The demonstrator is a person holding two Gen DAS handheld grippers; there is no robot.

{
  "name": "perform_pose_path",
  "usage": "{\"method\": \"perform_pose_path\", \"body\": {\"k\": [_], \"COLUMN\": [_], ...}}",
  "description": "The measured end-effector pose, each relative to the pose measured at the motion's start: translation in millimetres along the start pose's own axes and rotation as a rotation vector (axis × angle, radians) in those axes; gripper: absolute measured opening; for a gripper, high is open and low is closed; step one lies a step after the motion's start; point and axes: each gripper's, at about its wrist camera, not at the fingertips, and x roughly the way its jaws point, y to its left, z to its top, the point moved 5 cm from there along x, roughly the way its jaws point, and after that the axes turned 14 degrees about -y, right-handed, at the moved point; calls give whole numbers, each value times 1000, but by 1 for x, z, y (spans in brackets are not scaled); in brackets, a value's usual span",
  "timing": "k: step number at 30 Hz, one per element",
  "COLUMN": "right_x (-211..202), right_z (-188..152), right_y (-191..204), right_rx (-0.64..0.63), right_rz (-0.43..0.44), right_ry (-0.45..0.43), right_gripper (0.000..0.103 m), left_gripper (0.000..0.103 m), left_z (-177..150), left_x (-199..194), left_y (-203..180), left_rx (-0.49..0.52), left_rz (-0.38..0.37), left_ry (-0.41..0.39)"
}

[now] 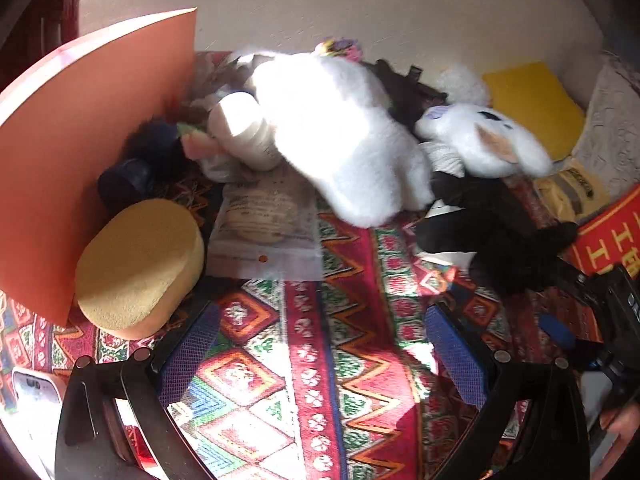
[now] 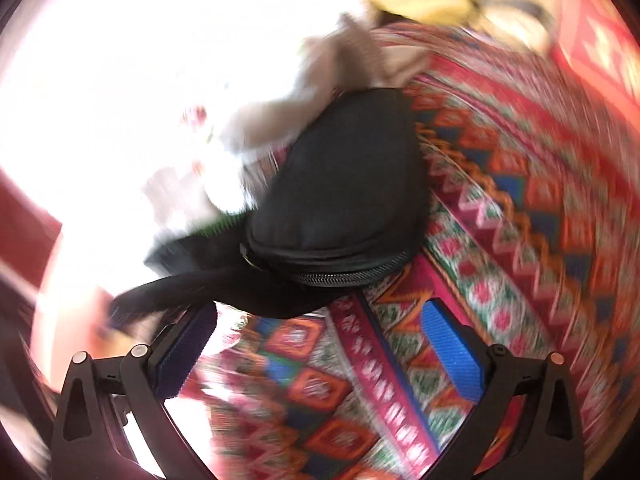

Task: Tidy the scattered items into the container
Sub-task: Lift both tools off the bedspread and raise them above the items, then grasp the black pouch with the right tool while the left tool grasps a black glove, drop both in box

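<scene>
In the left wrist view my left gripper (image 1: 320, 356) hangs open over the patterned cloth (image 1: 340, 360), nothing between its blue pads. Ahead lie a round yellow sponge (image 1: 136, 268), a clear packet of cotton pads (image 1: 268, 220), a white bottle (image 1: 244, 132), a big white plush (image 1: 340, 132), a white rabbit plush (image 1: 484, 140) and a black pouch (image 1: 492, 232). The right wrist view is blurred by motion. My right gripper (image 2: 320, 352) is open, with the black zippered pouch (image 2: 340, 208) just beyond its fingertips and the pouch's strap (image 2: 180, 292) across the left fingertip.
An orange card (image 1: 80, 140) stands upright at the left, behind the sponge. A yellow cloth (image 1: 532, 104) and a yellow packet (image 1: 572, 192) lie at the back right by the wall. A phone (image 1: 36, 396) sits at the lower left. The other gripper's body (image 1: 616, 320) shows at the right edge.
</scene>
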Motion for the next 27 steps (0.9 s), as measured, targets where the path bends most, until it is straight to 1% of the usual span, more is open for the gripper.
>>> {"method": "perform_pose_path", "body": {"k": [2, 3, 4, 5, 7, 8, 9, 11, 13, 14, 15, 16, 17, 18, 19, 20, 21, 23, 26, 27], "right_x": [2, 5, 5, 4, -1, -1, 7, 32, 71, 79, 81, 77, 73, 67, 61, 54, 44, 24, -11, -23], "right_z": [-2, 4, 10, 14, 29, 32, 42, 50, 34, 27, 26, 28, 30, 32, 34, 36, 40, 41, 39, 42], "right_y": [-1, -9, -18, -24, -33, -25, -22, -26, -23, -21, -17, -14, -11, -7, -4, 0, 5, 11, 22, 27], "right_rx": [200, 297, 348, 370, 374, 372, 358, 358, 411, 406, 380, 362, 369, 397, 418, 420, 419, 456, 576, 597], "right_rz": [79, 123, 126, 90, -26, -60, -49, 30, 60, 54, 27, 8, 22, 60, 87, 103, 120, 174, 317, 368], "right_ry": [50, 44, 26, 3, -51, -42, -34, 1, 150, 180, 170, 144, 127, 115, 102, 83, 59, 32, 15, 5], "right_gripper": [102, 102, 102, 102, 102, 102, 102, 102, 102, 102, 97, 49, 34, 29, 25, 24, 24, 24, 24, 24], "left_gripper": [103, 103, 103, 103, 103, 103, 103, 103, 103, 101, 82, 54, 53, 44, 24, 16, 9, 9, 9, 9], "left_z": [11, 14, 18, 18, 13, 13, 12, 13, 19, 22, 26, 29, 32, 34, 36, 38, 40, 44, 59, 66], "left_x": [-9, -10, -8, -1, 19, 30, 42, 57, 78, 86, 91, 93, 94, 92, 86, 78, 68, 43, -8, -25], "left_y": [-26, -38, -47, -55, -68, -73, -77, -79, -76, -73, -68, -63, -59, -59, -61, -66, -73, -86, -102, -104], "left_rx": [86, 114, 124, 129, 131, 128, 127, 101, 33, -22, -73, -108, -135, -155, -154, -148, -159, -202, -243, -247], "left_rz": [-71, -110, -148, -180, -231, -250, -254, -238, -203, -213, -215, -183, -162, -166, -167, -177, -216, -309, -437, -469], "left_ry": [-30, -32, -12, 8, 35, 43, 45, 49, 72, 93, 107, 115, 127, 132, 125, 115, 109, 95, 36, 11]}}
